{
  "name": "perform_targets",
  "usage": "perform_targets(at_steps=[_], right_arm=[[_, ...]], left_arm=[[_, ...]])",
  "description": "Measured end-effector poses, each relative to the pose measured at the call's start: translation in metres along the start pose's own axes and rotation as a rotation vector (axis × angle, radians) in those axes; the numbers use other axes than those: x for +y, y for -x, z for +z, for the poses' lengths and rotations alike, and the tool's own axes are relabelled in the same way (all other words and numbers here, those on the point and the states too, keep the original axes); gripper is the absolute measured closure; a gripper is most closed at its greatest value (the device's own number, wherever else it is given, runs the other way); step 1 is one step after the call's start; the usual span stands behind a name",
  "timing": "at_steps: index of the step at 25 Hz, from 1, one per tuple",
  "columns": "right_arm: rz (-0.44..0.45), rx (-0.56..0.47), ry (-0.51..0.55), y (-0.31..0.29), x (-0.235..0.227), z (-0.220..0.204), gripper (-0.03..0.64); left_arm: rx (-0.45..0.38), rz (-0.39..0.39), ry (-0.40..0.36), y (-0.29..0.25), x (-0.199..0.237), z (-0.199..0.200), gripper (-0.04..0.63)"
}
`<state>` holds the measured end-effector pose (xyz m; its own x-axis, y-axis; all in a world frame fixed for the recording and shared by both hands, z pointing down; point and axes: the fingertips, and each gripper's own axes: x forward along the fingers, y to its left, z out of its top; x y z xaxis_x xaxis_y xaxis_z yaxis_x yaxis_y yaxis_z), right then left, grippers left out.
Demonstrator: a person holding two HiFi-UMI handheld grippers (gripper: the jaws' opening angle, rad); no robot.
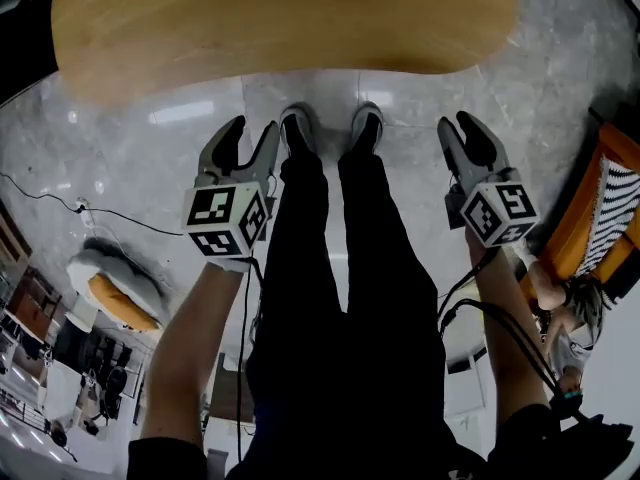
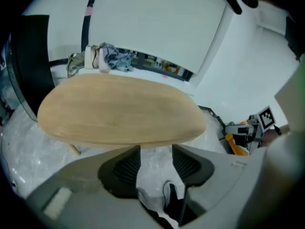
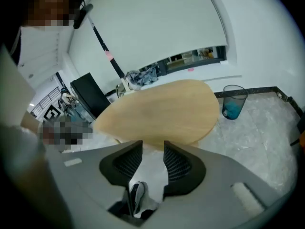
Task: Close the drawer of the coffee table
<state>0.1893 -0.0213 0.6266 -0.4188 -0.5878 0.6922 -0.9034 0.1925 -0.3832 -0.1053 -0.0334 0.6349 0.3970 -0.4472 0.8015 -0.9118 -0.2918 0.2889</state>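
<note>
The coffee table [image 1: 280, 23] is an oval, light wooden top across the top of the head view; no drawer shows in any view. My left gripper [image 1: 252, 128] hangs open just short of its near edge, left of my legs. My right gripper [image 1: 458, 123] is open on the other side of my legs. In the left gripper view the tabletop [image 2: 119, 109] lies ahead of the open left gripper [image 2: 156, 159], with nothing between the pads. The right gripper view shows the tabletop [image 3: 162, 111] beyond the open, empty right gripper [image 3: 152, 156].
My shoes [image 1: 330, 128] stand on the pale marble floor [image 1: 560, 78] at the table's edge. A blue-lined bin [image 3: 233, 104] sits right of the table. An orange seat with striped cloth [image 1: 605, 203] is at the right, a cushion [image 1: 115, 283] and cable [image 1: 40, 196] at the left.
</note>
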Motion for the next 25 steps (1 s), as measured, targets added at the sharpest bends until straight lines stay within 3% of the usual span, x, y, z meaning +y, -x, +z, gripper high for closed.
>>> perform_targets(at_steps=[3,6,10,12,15,17,19,25], right_arm=[[0.019,-0.045,-0.008,0.055,0.04,0.048,0.484],[0.036,-0.13,0.029,0.103,0.079,0.115,0.5],[0.051,-0.288,0.116,0.148,0.125,0.213,0.515],[0.064,-0.359,0.153,0.175,0.146,0.25,0.522],[0.081,-0.446,0.221,0.213,0.178,0.291,0.53],[0.087,-0.503,0.278,0.236,0.196,0.312,0.579],[0.09,-0.555,0.338,0.254,0.211,0.331,0.614],[0.074,-0.671,0.402,0.308,0.24,0.373,0.614]], left_arm=[[-0.087,-0.027,-0.008,0.067,-0.037,0.053,0.379],[-0.227,-0.042,-0.04,0.136,-0.064,0.121,0.397],[-0.434,-0.032,-0.123,0.214,-0.085,0.209,0.494],[-0.512,-0.017,-0.151,0.251,-0.097,0.239,0.506],[-0.617,0.006,-0.179,0.303,-0.109,0.272,0.52],[-0.683,0.023,-0.183,0.333,-0.112,0.292,0.532],[-0.739,0.042,-0.189,0.361,-0.111,0.309,0.584],[-0.862,0.043,-0.207,0.435,-0.113,0.333,0.594]])
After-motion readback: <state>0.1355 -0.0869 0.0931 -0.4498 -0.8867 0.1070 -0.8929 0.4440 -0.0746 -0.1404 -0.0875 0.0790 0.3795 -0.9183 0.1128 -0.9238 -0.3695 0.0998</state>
